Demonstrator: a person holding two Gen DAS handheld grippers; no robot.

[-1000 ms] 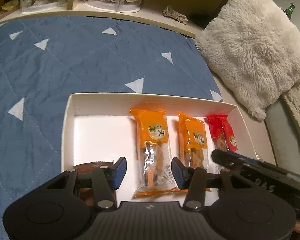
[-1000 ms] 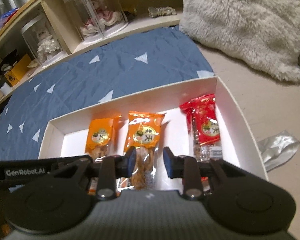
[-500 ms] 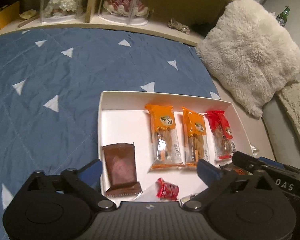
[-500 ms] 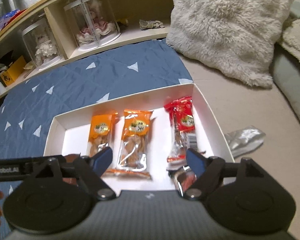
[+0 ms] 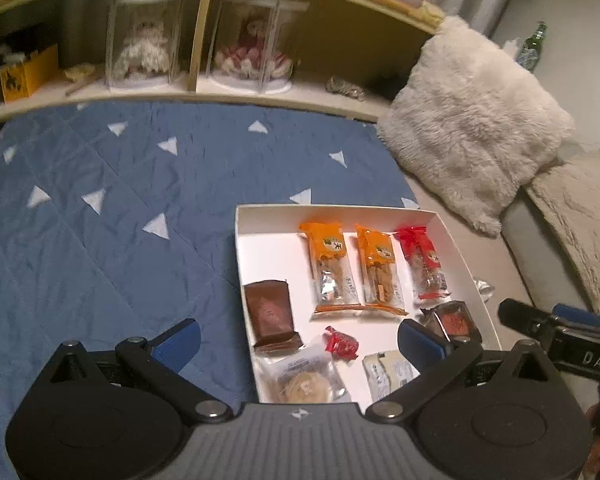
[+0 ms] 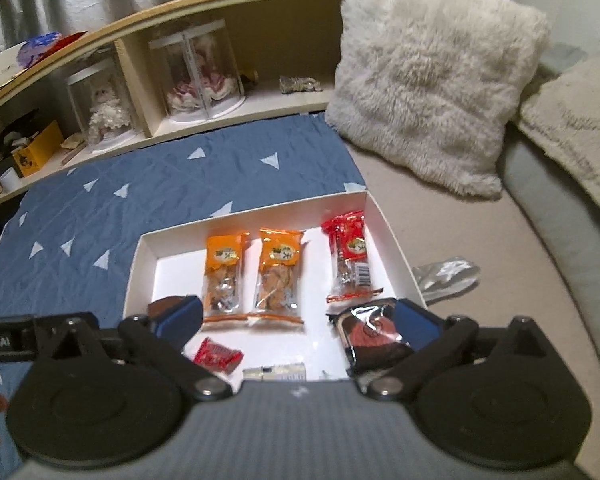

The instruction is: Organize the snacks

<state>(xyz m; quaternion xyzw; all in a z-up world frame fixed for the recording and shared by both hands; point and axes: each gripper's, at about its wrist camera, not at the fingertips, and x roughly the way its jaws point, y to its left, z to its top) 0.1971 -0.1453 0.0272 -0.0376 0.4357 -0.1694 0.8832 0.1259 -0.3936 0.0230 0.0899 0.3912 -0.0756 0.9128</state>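
Fingers [image 5: 177, 338] spread wide above snack box [image 5: 474, 272].

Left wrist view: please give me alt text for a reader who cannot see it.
A white box on a blue quilt holds two orange snack packs, a red snack pack, a brown packet and smaller wrapped treats. The left tool hangs open above its near end, holding nothing. A fluffy cushion and a shelf lie beyond.
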